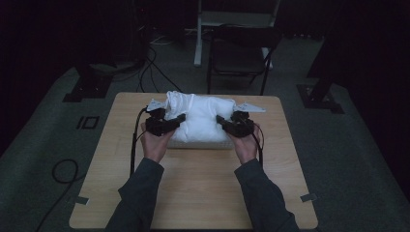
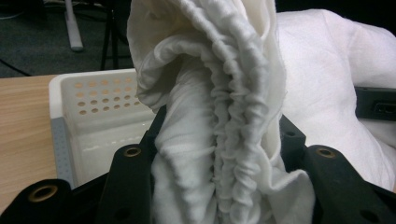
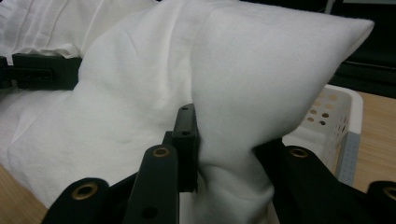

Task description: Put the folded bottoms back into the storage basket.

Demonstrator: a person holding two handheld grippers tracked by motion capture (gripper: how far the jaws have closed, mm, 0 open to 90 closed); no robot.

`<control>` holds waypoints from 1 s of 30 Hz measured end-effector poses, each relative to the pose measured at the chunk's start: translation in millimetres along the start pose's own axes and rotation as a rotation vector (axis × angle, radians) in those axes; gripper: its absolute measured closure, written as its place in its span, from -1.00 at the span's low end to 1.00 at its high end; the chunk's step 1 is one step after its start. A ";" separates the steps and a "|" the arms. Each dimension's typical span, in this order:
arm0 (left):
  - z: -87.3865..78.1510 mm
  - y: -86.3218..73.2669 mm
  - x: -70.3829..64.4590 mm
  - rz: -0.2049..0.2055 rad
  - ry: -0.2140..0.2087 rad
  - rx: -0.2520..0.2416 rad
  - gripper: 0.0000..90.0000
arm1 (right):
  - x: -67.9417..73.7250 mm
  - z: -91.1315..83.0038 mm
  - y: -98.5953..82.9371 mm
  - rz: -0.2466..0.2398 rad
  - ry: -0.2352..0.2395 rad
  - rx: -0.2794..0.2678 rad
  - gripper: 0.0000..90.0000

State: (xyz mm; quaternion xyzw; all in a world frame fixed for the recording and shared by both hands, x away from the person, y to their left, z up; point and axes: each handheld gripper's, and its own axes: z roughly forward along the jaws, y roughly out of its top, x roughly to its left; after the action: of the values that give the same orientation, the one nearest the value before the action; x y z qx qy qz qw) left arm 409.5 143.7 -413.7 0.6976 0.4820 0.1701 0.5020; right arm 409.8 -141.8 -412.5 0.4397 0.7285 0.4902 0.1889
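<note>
High view shows a person's two forearms reaching in from the near edge of a wooden table (image 1: pixel 193 193), each hand holding a gripper against opposite ends of a white pillow (image 1: pixel 200 118). That pillow sits in the middle of the table toward its far side, resting in and bulging over a white perforated basket (image 1: pixel 200 144) whose near rim peeks out below it.

At the pillow's left end, the left gripper (image 1: pixel 167 123) has its jaws pinching a bunched, gathered fold of the fabric (image 2: pixel 219 140); the left gripper view has the cloth squeezed into ridges between the black jaws, with the basket wall (image 2: pixel 98 100) just beyond. At the right end, the right gripper (image 1: pixel 232 124) has its jaws clamped on the pillow's corner (image 3: pixel 261 93), which puffs out above the grip, the basket's rim (image 3: pixel 348 116) at the right of that view.

Holding both ends at once seems meant to keep the soft bulk level and under control, so it neither sags nor twists. Judging from its overhang, the pillow is being either pressed down into the basket or lifted out; which one cannot be told.

A dark folding chair (image 1: pixel 239 53) stands on the floor beyond the table's far edge.
</note>
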 end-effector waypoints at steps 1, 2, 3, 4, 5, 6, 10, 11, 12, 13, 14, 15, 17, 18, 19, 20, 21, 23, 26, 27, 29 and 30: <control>1.0 1.0 0.9 -0.001 0.002 0.001 0.20 | -0.3 1.5 0.4 0.003 -0.003 0.003 0.56; 1.9 2.1 2.4 -0.002 0.001 0.000 0.20 | -0.8 2.7 0.9 0.004 -0.004 0.003 0.56; 2.9 3.0 3.3 -0.009 0.000 -0.001 0.20 | -1.3 3.9 1.2 0.006 -0.003 0.002 0.56; 3.7 3.8 4.5 -0.009 -0.002 -0.002 0.20 | -1.9 5.0 1.5 0.012 -0.003 0.002 0.56; 4.6 4.3 5.5 -0.014 -0.002 -0.003 0.20 | -2.6 6.0 1.8 0.014 -0.003 0.003 0.56; 5.6 4.4 6.2 -0.017 -0.002 -0.002 0.20 | -3.0 7.0 2.0 0.016 -0.005 0.003 0.56; 9.1 5.7 8.4 -0.020 0.003 0.003 0.20 | -4.7 11.4 3.0 0.019 -0.010 0.009 0.56; 9.8 6.3 8.6 -0.021 0.003 0.002 0.20 | -5.2 12.3 3.3 0.021 -0.011 0.010 0.56; 10.3 7.1 8.9 -0.020 0.004 0.002 0.20 | -5.7 13.1 3.6 0.020 -0.012 0.010 0.56; 10.5 8.0 9.3 -0.018 0.005 0.003 0.20 | -6.1 13.8 4.0 0.023 -0.012 0.009 0.56; 10.7 8.9 9.8 -0.020 0.006 0.001 0.20 | -6.6 14.5 4.5 0.025 -0.012 0.008 0.56; 10.8 9.6 10.5 -0.018 0.006 0.000 0.21 | -7.1 15.2 4.9 0.028 -0.012 0.008 0.56; 11.6 10.7 11.2 -0.022 0.008 -0.003 0.20 | -7.5 16.7 6.0 0.031 -0.012 0.008 0.56; 11.9 11.1 11.7 -0.021 0.008 -0.002 0.21 | -7.5 17.4 6.4 0.029 -0.014 0.008 0.56; 12.3 11.5 12.3 -0.021 0.010 -0.001 0.21 | -7.5 18.1 6.9 0.027 -0.015 0.009 0.56; 12.8 12.0 12.8 -0.022 0.010 0.000 0.21 | -7.6 18.7 7.2 0.026 -0.016 0.009 0.56; 13.6 12.6 13.3 -0.020 0.010 0.001 0.21 | -7.7 19.4 7.6 0.026 -0.016 0.009 0.56; 14.8 13.2 14.3 -0.024 0.010 -0.002 0.20 | -8.3 20.7 8.2 0.026 -0.019 0.011 0.56; 17.6 13.2 16.4 -0.029 0.010 -0.001 0.21 | -9.7 23.1 8.7 0.032 -0.021 0.012 0.56; 18.8 12.8 16.9 -0.033 0.011 0.001 0.21 | -10.2 24.2 8.7 0.031 -0.022 0.014 0.56; 21.1 12.2 18.3 -0.036 0.012 0.004 0.20 | -11.1 26.4 8.4 0.030 -0.026 0.018 0.56; 22.3 11.9 19.1 -0.039 0.012 0.005 0.20 | -11.5 27.6 8.2 0.032 -0.026 0.020 0.56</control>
State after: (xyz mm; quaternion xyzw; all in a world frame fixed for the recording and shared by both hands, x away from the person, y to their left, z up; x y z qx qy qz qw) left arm 440.6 147.5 -417.9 0.6883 0.4990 0.1634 0.5006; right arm 439.3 -135.1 -419.4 0.4596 0.7236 0.4801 0.1861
